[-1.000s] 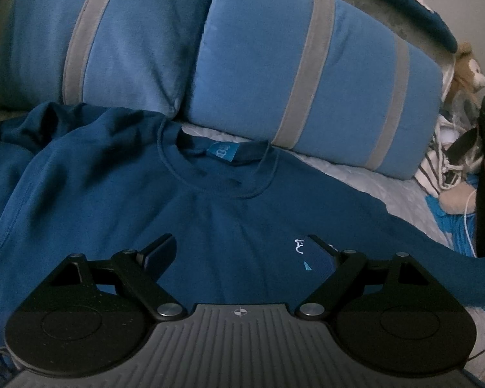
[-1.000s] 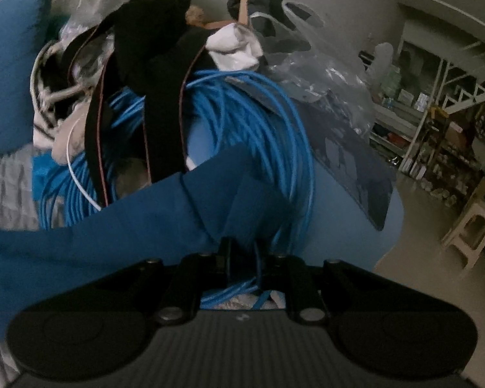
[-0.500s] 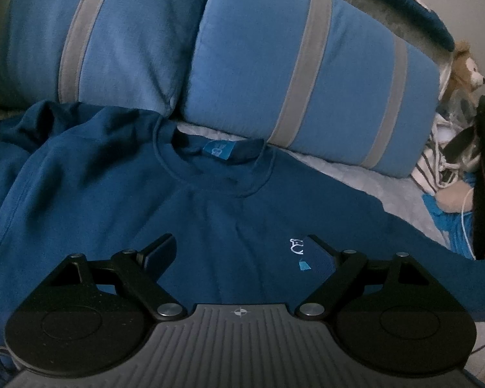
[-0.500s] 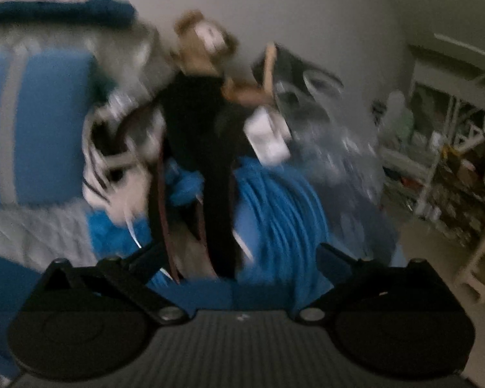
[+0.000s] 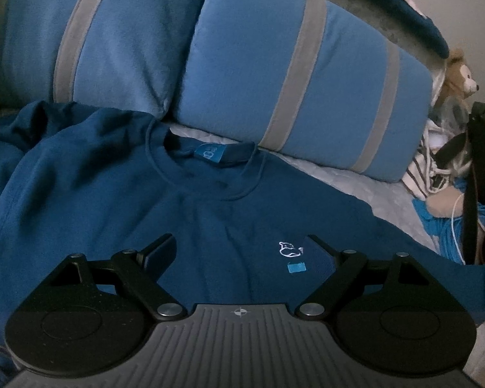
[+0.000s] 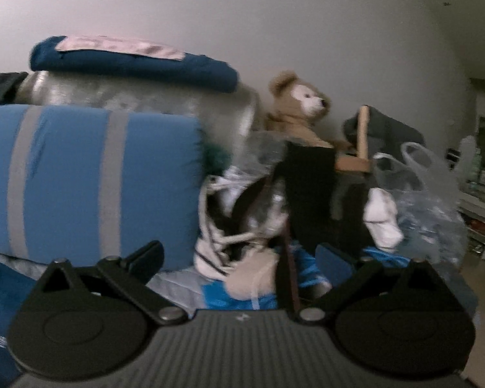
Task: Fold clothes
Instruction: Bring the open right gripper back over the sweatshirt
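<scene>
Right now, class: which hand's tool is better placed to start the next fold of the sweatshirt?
Left. The left tool hangs open over the sweatshirt; the right tool, also open, faces the teddy bear.

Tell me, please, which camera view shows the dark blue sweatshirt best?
The left wrist view: the dark blue sweatshirt lies spread out, with collar, label and chest logo visible. The right wrist view catches only a blue edge at lower left.

Two blue pillows with grey stripes (image 5: 294,80) fill the upper frame of the left wrist view. In the right wrist view, a tan teddy bear (image 6: 302,106) sits at centre against a pale wall, above a clutter of black straps (image 6: 310,194), blue cable (image 6: 307,268) and clear plastic bags (image 6: 426,190) at right
</scene>
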Demonstrator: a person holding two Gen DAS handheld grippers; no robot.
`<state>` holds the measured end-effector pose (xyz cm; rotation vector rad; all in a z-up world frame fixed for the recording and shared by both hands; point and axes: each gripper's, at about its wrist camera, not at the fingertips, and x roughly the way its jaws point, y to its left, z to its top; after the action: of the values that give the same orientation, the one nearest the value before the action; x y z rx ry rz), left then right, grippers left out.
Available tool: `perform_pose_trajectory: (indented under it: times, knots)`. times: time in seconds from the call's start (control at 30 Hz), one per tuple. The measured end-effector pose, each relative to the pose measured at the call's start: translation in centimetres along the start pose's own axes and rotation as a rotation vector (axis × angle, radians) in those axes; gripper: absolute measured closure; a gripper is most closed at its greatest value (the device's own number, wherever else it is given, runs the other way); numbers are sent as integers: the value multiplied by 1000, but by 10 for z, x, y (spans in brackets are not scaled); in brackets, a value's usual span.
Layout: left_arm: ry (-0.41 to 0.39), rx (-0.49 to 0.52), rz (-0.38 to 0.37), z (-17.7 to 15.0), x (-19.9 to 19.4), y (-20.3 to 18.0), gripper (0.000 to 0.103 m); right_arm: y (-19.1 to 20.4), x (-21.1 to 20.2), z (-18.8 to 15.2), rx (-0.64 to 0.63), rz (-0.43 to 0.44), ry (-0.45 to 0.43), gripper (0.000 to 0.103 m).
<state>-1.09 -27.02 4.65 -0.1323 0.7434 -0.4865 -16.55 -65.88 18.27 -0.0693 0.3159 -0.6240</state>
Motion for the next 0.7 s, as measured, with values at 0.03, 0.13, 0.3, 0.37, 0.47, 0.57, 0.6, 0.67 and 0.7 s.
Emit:
perform_pose_trajectory:
  times: [0.03, 0.13, 0.3, 0.37, 0.47, 0.57, 0.6, 0.67, 0.7]
  knots:
    - [-2, -1, -1, 0, -1, 0, 17, 7, 0, 3, 2, 20, -3, 0]
    - [-8, -2, -3, 1, -1, -1, 17, 26, -2, 10, -12, 68, -6, 0]
    - [-14, -3, -2, 0, -2, 0, 17, 59, 0, 18, -64, 174, -5, 0]
    - [-18, -3, 0, 0, -2, 1, 17, 70, 5, 18, -62, 220, 12, 0]
    - [-20, -9, 4, 0, -3, 3, 17, 83, 16, 18, -37, 333, 64, 0]
    - [-24, -18, 2, 2, -4, 5, 17, 98, 31, 15, -40, 443, 114, 0]
    - [-24, -20, 1, 2, -4, 6, 17, 104, 37, 13, -53, 464, 129, 0]
    - [-21, -21, -1, 3, -3, 6, 17, 116, 47, 9, -89, 494, 151, 0]
    - [-19, -20, -2, 3, -3, 6, 17, 123, 52, 7, -115, 504, 157, 0]
